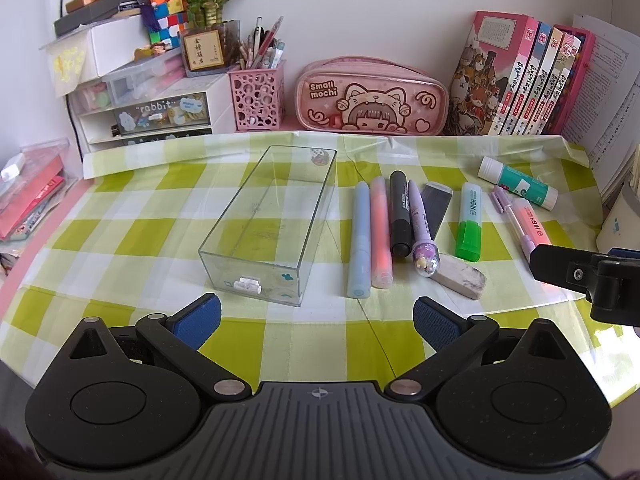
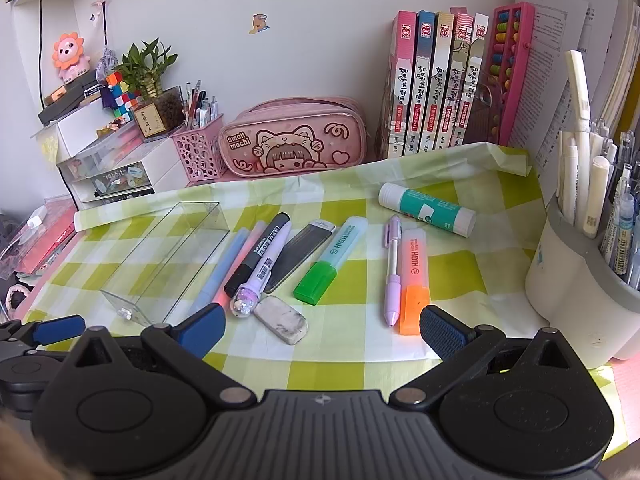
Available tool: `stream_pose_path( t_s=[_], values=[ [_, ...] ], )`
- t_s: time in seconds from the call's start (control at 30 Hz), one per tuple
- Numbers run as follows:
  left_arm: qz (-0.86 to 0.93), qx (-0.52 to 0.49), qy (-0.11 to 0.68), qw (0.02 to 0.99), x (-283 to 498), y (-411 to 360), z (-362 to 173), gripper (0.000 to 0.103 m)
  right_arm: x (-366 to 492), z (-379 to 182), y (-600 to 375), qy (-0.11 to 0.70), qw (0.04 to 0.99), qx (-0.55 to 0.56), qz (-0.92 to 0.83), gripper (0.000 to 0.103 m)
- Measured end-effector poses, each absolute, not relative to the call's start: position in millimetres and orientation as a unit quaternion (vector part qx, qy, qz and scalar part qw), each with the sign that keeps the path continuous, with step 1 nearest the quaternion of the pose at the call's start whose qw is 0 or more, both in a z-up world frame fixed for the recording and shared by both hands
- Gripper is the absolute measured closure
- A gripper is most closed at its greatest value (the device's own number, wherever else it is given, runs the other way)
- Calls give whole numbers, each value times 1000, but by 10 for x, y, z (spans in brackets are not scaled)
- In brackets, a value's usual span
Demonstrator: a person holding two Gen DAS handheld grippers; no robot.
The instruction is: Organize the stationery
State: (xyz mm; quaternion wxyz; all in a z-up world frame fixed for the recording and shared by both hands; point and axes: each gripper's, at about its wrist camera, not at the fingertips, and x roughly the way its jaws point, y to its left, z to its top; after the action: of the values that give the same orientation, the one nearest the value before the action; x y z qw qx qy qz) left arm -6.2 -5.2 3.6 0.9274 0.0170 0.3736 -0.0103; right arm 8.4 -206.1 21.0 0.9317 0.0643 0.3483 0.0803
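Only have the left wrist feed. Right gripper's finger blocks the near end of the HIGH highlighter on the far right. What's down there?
Observer: In the right wrist view the orange highlighter ends in an orange cap and lies flat on the checked cloth, with nothing gripping it.
Operator: Right gripper open?
Observer: Yes. The right gripper has its jaws spread wide and is holding nothing.
Operator: Anything to the right of that highlighter?
Observer: A white pen cup holding pens stands apart from it at the cloth's edge.
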Motion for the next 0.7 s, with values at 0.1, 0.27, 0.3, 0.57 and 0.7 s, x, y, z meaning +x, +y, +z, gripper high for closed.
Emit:
stream_pose_path(
  t_s=[0.1,0.27,0.3,0.57,0.7],
  values=[
    [-10,16,373,927,-60,-51,35,5,83,210,-2060,348,932,64,80,0],
    [-10,16,374,927,-60,-50,35,5,83,211,-2061,348,932,65,80,0],
    [-10,16,374,927,-61,-50,34,5,84,212,-2060,348,932,64,80,0],
    [-11,14,376,927,-49,-23,22,5,102,185,-2050,350,931,62,81,0],
    [0,15,372,928,37,43,-72,5,217,64,-2018,361,928,52,72,0]
  ],
)
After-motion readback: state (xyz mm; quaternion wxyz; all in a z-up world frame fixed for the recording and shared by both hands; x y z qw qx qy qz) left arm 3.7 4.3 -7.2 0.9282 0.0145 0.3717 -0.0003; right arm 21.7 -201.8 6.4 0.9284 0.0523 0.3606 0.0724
